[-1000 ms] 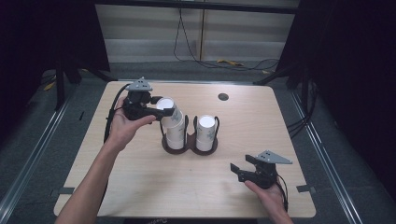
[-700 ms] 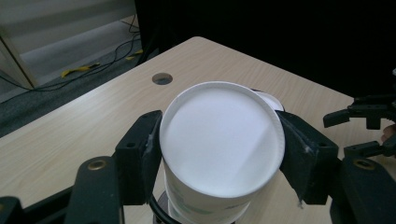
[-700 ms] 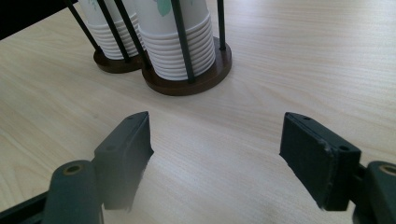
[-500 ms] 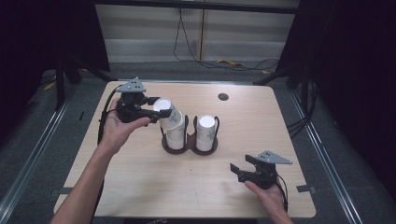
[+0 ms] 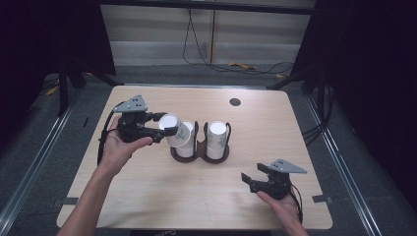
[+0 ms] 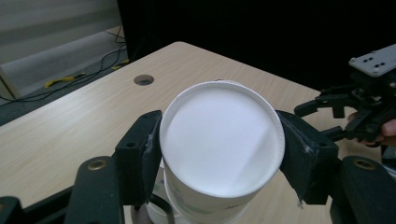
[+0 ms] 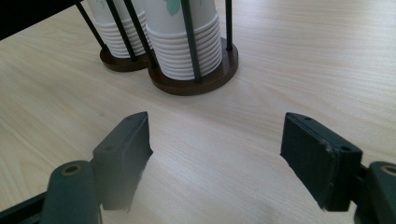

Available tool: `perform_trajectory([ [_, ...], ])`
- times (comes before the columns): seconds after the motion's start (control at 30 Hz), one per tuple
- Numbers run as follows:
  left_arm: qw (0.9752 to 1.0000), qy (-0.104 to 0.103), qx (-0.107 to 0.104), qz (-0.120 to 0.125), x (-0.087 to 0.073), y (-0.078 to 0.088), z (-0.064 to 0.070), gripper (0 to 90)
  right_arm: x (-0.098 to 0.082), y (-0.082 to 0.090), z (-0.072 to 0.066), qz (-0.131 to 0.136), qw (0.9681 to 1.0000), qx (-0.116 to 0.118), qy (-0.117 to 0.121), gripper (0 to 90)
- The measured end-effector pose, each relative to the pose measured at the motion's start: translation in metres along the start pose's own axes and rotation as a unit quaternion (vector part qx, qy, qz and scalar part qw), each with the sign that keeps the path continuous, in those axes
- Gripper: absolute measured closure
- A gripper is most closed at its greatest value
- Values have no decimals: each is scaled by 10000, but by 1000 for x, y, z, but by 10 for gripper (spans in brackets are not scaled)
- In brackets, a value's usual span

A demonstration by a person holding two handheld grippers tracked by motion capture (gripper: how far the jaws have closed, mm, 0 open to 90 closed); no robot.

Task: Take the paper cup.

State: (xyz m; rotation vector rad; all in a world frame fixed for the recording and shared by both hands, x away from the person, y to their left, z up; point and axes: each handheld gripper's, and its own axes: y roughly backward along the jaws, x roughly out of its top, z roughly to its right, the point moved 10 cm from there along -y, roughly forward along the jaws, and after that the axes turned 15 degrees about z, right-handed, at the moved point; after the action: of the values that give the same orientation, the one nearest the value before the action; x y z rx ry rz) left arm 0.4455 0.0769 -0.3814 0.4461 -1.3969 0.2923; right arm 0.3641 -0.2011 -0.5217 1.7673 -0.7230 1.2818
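In the high view, the left gripper (image 5: 166,126) is clenched on a white paper cup (image 5: 173,131), which is tilted with its bottom toward the gripper, just above the left stack of cups (image 5: 186,147) in the dark cup holder (image 5: 198,156) at the middle of the desk (image 5: 147,196). The right stack of cups (image 5: 217,139) stands upright beside it. The right gripper (image 5: 249,179) rests at about 5 o'clock from the holder, well apart, with nothing between its jaws.

In the left gripper view, both jaws press the cup (image 6: 222,149) at 9 and 3 o'clock. The other gripper (image 6: 327,121) is seen at 3 o'clock.

In the right gripper view, the gripper (image 7: 215,158) is released; its jaws have just been opening, with only bare desk (image 7: 215,135) between them. The holder (image 7: 196,81) stands at 12 o'clock.
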Motion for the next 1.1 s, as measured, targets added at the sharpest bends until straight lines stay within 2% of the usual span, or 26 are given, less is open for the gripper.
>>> perform_trajectory([
  [0.07,10000,-18,5,20,-1,2,2,359,0,-1,-1,3,10000,6,28,242],
  [0.23,9998,-65,-178,9,-9,-1,15,358,1,-1,-4,40,10000,83,26,232],
  [0.33,9996,-28,-256,63,-12,-5,22,358,0,-2,-7,21,9998,183,32,220],
  [0.43,9995,55,-318,12,-18,-11,26,358,0,-3,-12,13,9996,281,37,207],
  [0.63,9988,-30,-431,-212,-31,-22,36,358,1,-6,-25,-40,9986,505,134,163],
  [0.73,9985,44,-508,-198,-34,-25,42,358,4,-8,-33,-76,9978,633,200,163],
  [0.83,9979,56,-565,-325,-41,-29,46,358,5,-11,-40,-118,9970,712,268,164],
  [0.97,9972,144,-654,-330,-47,-32,51,358,8,-16,-52,-143,9954,880,347,170],
  [1.1,9968,104,-701,-366,-56,-37,55,358,7,-22,-64,-57,9937,1047,387,192],
])
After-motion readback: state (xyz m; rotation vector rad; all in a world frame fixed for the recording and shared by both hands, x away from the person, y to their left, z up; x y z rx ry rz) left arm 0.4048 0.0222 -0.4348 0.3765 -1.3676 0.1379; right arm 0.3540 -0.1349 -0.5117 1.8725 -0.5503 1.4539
